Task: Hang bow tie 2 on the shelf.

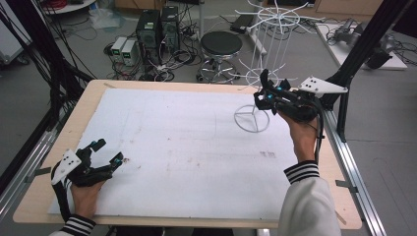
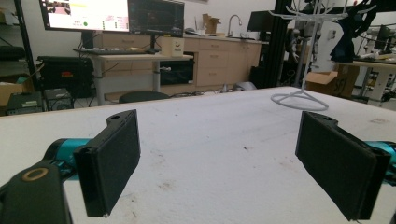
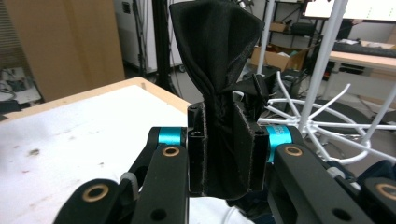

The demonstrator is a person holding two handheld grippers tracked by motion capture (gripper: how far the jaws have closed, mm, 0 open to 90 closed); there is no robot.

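Right hand-held gripper [image 3: 226,154] clenched on a bunched black cloth [image 3: 219,70], held up near the white wire rack [image 1: 268,59] at the counter's [image 1: 196,147] far right edge. Left hand-held gripper [image 1: 101,155] rests low at the near left corner, jaws spread wide, nothing between them.

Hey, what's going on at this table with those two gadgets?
A person sits at a white-topped table with a hand-held claw in each hand. The right claw is clamped shut on a bunched piece of black cloth, held up close to a white wire rack standing at the far right corner. The left claw rests near the table's front left, jaws wide open and holding nothing. The cloth is not hanging on the rack yet.
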